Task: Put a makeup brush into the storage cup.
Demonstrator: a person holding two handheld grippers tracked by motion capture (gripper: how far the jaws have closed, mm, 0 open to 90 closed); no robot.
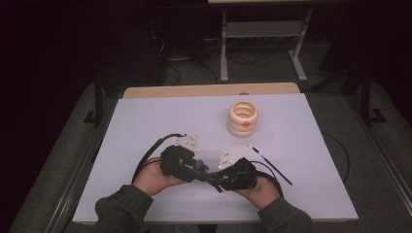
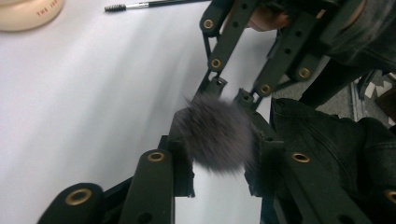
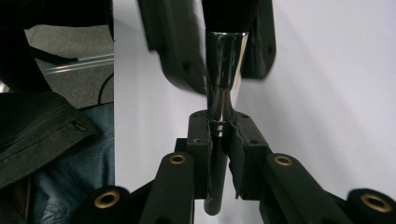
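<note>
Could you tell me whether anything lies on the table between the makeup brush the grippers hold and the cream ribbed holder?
Nothing visible does: the table is bare between the makeup brush and the holder. The thin spoolie brush lies off to the side.

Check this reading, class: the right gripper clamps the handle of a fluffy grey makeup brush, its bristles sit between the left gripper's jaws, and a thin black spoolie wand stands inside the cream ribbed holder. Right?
One slip: the thin black spoolie wand lies flat on the white table, apart from the cream ribbed holder, as the high view shows. The right gripper does clamp the fluffy grey makeup brush, bristles between the left gripper's jaws.
</note>
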